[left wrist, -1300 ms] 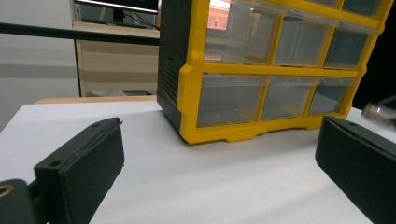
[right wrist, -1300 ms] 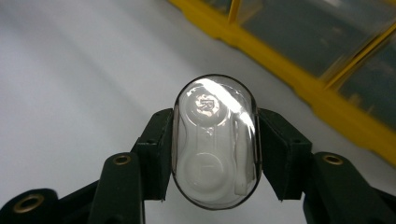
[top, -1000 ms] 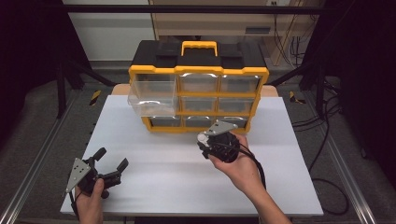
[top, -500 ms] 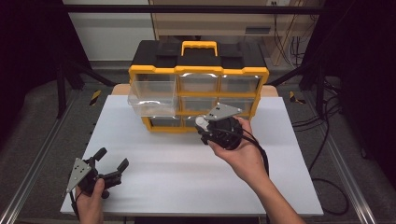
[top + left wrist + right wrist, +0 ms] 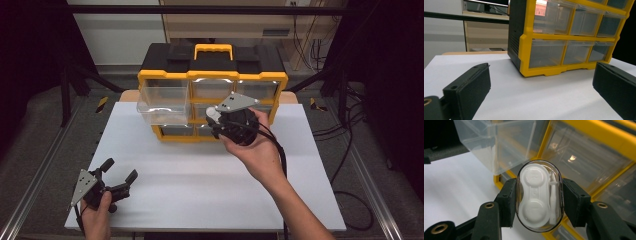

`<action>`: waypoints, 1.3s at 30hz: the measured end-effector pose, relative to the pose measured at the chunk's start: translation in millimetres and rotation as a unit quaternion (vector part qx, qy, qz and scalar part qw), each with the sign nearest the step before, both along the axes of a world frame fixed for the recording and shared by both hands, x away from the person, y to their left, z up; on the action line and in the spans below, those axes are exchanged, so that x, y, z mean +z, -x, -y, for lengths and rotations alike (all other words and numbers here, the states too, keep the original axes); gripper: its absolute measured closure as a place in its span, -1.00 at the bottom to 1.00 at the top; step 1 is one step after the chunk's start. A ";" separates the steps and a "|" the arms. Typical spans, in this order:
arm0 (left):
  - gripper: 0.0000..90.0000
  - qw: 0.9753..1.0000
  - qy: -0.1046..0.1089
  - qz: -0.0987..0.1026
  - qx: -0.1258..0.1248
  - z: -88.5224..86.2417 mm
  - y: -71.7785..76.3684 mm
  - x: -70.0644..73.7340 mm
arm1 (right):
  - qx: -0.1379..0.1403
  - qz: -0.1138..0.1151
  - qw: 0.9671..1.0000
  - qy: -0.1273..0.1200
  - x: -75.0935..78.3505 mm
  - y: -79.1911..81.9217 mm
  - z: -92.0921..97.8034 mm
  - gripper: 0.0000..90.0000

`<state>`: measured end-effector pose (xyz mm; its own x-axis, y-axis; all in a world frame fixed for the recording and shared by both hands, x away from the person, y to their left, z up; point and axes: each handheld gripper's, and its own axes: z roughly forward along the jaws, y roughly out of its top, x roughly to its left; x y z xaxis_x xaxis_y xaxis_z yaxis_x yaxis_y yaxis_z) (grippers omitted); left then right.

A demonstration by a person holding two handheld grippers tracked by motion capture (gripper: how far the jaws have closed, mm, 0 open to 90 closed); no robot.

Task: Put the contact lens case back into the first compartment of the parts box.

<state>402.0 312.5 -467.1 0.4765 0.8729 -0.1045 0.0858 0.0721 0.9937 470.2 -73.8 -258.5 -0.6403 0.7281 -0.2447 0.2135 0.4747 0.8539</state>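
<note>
A yellow and black drawer organizer [image 5: 212,75] stands at the back of the white table [image 5: 200,170]. Its clear top-left drawer [image 5: 164,104] [image 5: 506,142] is pulled out. My right gripper [image 5: 214,119] [image 5: 537,197] is held in front of the organizer's middle, just right of that drawer, shut on a clear oval case with a white contact lens holder [image 5: 538,196] [image 5: 213,115] inside. My left gripper [image 5: 117,175] [image 5: 541,92] rests low at the table's front left, open, with nothing between its jaws, facing the organizer [image 5: 571,37].
Cables [image 5: 350,150] trail off the table's right side. Metal frame rails [image 5: 30,185] run along both sides. Bare white tabletop lies between the left gripper and the organizer.
My right gripper has carried the lens case up and leftward, toward the open drawer. The left gripper has stayed put.
</note>
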 end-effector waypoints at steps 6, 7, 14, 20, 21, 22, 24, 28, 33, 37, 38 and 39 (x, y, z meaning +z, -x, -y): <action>-0.97 1.000 0.001 0.001 0.001 -0.9 -0.2 0.0 | -0.005 0.021 1.000 -0.007 15.4 -3.7 -4.9 0.09; -0.97 1.000 0.002 0.000 0.001 -0.9 -0.2 0.0 | -0.006 0.025 1.000 -0.010 18.3 -3.9 -5.9 0.09; -0.97 1.000 0.002 0.001 0.001 -1.0 0.0 0.3 | -0.006 0.049 0.998 -0.026 39.9 -5.2 -12.3 0.09; -0.97 1.000 0.003 0.002 0.001 -1.9 0.3 0.5 | -0.002 0.064 0.996 -0.055 52.9 -13.4 -21.4 0.09; -0.97 1.000 0.003 0.002 0.001 -2.1 0.5 0.6 | -0.001 0.066 0.996 -0.062 54.7 -14.7 -23.6 0.09; -0.97 1.000 0.004 0.002 0.002 -2.3 0.5 0.6 | 0.001 0.069 0.995 -0.066 55.9 -15.6 -25.4 0.09; -0.97 1.000 0.006 0.001 0.003 -3.0 0.2 0.3 | 0.005 0.073 0.995 -0.071 58.5 -17.7 -32.0 0.09; -0.97 1.000 0.008 0.002 0.004 -4.4 0.3 0.4 | 0.009 0.083 0.994 -0.077 63.1 -18.1 -41.8 0.09; -0.97 1.000 0.009 0.002 0.004 -4.8 0.6 0.6 | 0.008 0.088 0.992 -0.087 68.0 -18.0 -48.3 0.09; -0.97 1.000 0.008 0.001 0.004 -4.1 0.6 0.6 | 0.007 0.083 0.992 -0.093 69.9 -20.5 -50.9 0.09; -0.97 1.000 0.008 0.001 0.004 -4.0 0.6 0.6 | 0.007 0.081 0.992 -0.095 70.4 -21.3 -51.4 0.09; -0.97 1.000 0.007 0.002 0.004 -4.0 0.6 0.6 | 0.006 0.080 0.992 -0.097 70.8 -22.6 -52.0 0.09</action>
<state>401.3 316.5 -466.5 0.4702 0.8750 -0.1157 0.0821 0.0872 0.9928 492.8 -21.8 -187.7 -0.6141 0.7637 -0.1990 0.0636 0.2992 0.9521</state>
